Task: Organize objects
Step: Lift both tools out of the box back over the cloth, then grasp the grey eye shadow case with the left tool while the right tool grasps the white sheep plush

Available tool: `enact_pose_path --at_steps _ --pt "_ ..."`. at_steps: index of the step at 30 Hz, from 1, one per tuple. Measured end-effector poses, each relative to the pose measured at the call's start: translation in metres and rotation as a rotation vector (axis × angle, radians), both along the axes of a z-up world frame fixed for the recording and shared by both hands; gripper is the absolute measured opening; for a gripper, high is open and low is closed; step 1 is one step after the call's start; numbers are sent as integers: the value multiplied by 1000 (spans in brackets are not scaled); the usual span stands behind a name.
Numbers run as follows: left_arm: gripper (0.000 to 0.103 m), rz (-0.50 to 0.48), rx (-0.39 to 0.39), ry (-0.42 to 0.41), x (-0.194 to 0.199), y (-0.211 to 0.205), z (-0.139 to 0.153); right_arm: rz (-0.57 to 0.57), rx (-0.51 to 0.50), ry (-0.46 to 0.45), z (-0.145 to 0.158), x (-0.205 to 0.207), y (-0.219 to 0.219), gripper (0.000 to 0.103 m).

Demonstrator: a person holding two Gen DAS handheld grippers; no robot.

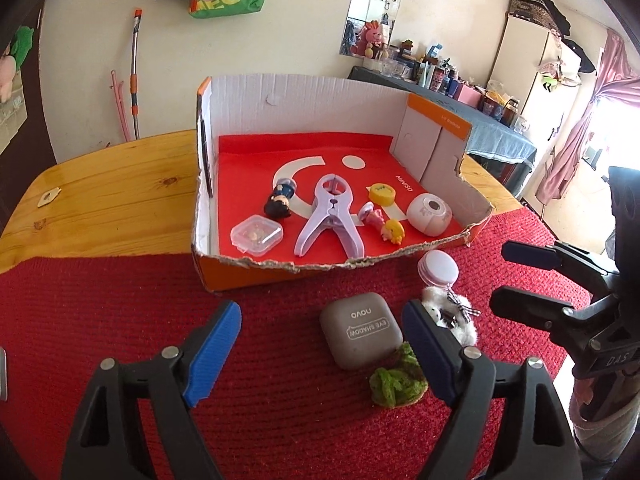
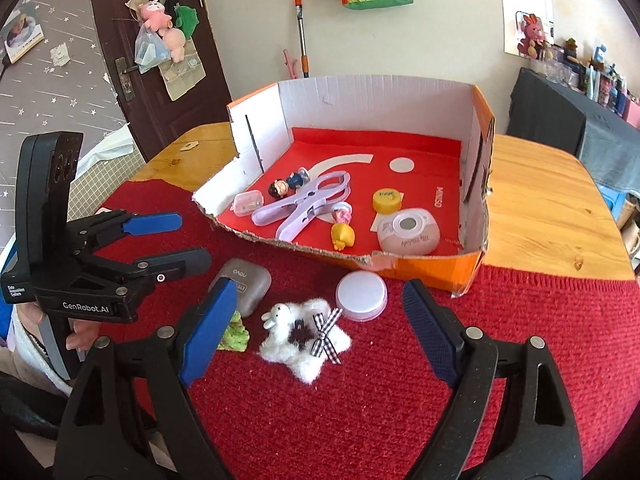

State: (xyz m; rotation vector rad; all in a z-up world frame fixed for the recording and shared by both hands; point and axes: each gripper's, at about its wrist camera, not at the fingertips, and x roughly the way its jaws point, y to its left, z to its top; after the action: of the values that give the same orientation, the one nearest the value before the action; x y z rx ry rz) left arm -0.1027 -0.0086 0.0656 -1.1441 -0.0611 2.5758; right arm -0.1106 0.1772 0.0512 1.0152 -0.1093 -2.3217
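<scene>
From the left wrist view, the cardboard box (image 1: 280, 92) is seen already holding a clear case (image 1: 257, 235), a lilac clamp (image 1: 330, 216), a dark-haired figurine (image 1: 280, 202), a yellow cap (image 1: 382, 193), two small toys and a round white case (image 1: 429, 213). Outside it, on the red mat (image 1: 100, 312), four things are left: the grey eye-shadow case (image 1: 360, 330), the green knitted piece (image 1: 396, 380), the fluffy white star (image 1: 448, 312) and the pink round tin (image 1: 438, 272). The left gripper (image 1: 322, 348) is spread wide and empty, the grey case lying between its fingers, untouched.

From the right wrist view, the right gripper (image 2: 320, 330) is likewise held wide with nothing gripped; the fluffy white star (image 2: 304, 344) lies between its fingers and the pink round tin (image 2: 362, 290) just beyond, near the box's torn front wall. The task is judged more than half done, four things remaining to be boxed
</scene>
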Motion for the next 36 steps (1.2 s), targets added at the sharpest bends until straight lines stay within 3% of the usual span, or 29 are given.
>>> enact_pose_path --at_steps 16,26,33,36 --pt "90 -15 -8 -38 -2 10 -13 19 25 -53 -26 6 -15 85" --pt "93 -61 -61 -78 -16 30 -24 24 156 -42 -46 9 -38 85" --pt "93 -74 -134 -91 -25 40 -35 -9 156 -28 -46 8 -18 85" --pt "96 -67 -123 -95 -27 34 -37 -8 147 -40 -48 6 -11 85"
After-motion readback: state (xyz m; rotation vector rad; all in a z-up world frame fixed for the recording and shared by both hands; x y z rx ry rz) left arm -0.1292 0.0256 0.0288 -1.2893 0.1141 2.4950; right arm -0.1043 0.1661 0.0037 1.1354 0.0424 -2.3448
